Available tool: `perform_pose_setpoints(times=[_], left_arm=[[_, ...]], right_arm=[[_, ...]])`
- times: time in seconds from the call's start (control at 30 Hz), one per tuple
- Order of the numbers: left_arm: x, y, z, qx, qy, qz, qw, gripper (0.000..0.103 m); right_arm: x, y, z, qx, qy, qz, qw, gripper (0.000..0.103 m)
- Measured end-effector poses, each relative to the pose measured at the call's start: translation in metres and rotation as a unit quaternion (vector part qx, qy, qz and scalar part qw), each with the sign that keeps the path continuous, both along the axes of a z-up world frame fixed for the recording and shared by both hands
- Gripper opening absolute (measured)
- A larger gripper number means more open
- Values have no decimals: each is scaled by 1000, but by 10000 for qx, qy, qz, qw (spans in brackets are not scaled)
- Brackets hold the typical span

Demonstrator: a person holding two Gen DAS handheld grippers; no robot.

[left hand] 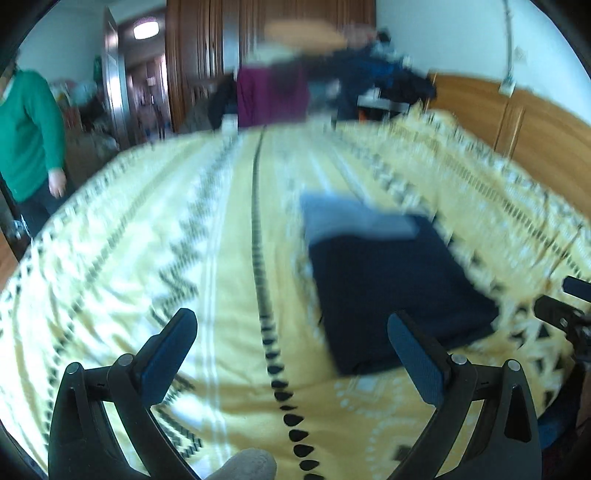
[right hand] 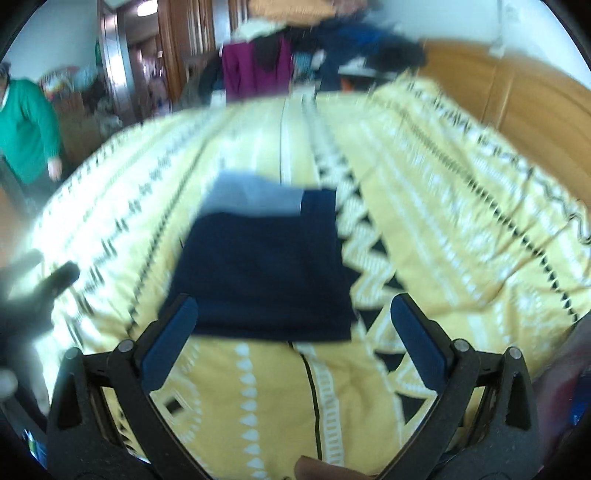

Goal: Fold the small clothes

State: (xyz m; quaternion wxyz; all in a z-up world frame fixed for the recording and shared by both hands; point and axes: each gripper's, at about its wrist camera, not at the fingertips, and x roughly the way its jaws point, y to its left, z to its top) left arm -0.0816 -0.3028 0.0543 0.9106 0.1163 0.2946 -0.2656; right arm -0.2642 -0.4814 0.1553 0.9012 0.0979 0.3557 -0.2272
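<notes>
Yellow patterned bedspread [right hand: 424,192] covers bed, blurry. Folded navy cloth w/ pale grey-blue band [left hand: 391,291] lies flat on it, mid-bed. Left gripper [left hand: 291,328] spread wide, empty — right gripper [right hand: 293,314] likewise, just short of cloth's near edge. Person in green sweater [left hand: 26,136] at far left.

Both wrist views are bright, lit by even daylight, with a ceiling lamp [left hand: 146,29] glowing at the upper left in the hallway. Motion blur smears nearly everything: the patterned bedspread [left hand: 221,229] streaks, and the clothes pile [right hand: 317,44] at the bed's far edge is a soft smudge. Only the gripper fingers [left hand: 168,354] near each lens stay sharp. Fisheye distortion bulges the bed and bends the walls, with black vignette in the corners. Shadows are faint and soft. The white wall [left hand: 461,37] is mildly overexposed.
</notes>
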Motion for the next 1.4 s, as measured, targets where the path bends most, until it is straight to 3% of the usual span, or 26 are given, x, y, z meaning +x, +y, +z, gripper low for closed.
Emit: perform_pose_setpoints(times=[0.17,0.43,0.67,1.4], left_arm=[[-31,13,51,91,-650,10,9978,103],[-46,44,83,113,-1019,389,9940,103],[-43,55,82,-132,-770,502,9957,103],[-69,11,85,55,-664,-173,9976,103]], right_arm=[[-7,11,33,-236,-305,-34,9993,103],[-9,20,46,-264,-406,-97,9988,103],[-9,27,45,-213,-359,-6,9991,103],[-23,20,38,258,-309,-58,9992,103]])
